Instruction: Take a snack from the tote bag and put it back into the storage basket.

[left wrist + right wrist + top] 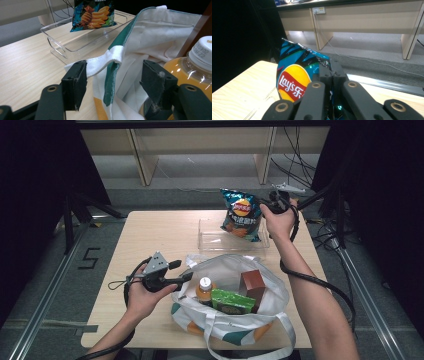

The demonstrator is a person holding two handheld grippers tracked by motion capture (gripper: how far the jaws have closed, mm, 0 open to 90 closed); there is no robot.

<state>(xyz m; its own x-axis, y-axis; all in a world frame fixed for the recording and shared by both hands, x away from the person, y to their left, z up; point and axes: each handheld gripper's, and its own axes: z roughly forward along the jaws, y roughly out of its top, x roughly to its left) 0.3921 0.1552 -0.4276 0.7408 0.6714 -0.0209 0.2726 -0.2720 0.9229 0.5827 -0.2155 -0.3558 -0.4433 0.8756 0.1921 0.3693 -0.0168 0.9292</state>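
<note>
1. Overhead, from the high view, the right gripper [272,202] holds a blue chip bag [242,215] by its upper corner so that it hangs over the clear plastic tray [209,239] at the far side of the tabletop [150,240]. Gripping the corner lets the bag dangle upright, which suits lowering it into the tray. The bag's lower edge looks to be at or just inside the tray rim, though I cannot tell whether it touches the bottom. Nearer the person, the left gripper [186,270] sits at the rim of a white tote bag [227,320], which still contains an orange juice bottle [204,290], a green packet [231,302] and a brown box [252,284].

2. Looking along the left gripper view, its jaws stand apart on either side of the tote's white-and-green hem [113,58], not pinching it. That placement probably serves to steady the opening so the remaining items stay reachable. The juice bottle [192,67] sits just beside the right-hand jaw, and the chip bag [93,15] hangs above the tray [65,42] beyond.

3. Finally, in the right gripper view, the jaws are pressed together on the crinkled top edge of the chip bag [292,77], its logo facing the camera.
</note>
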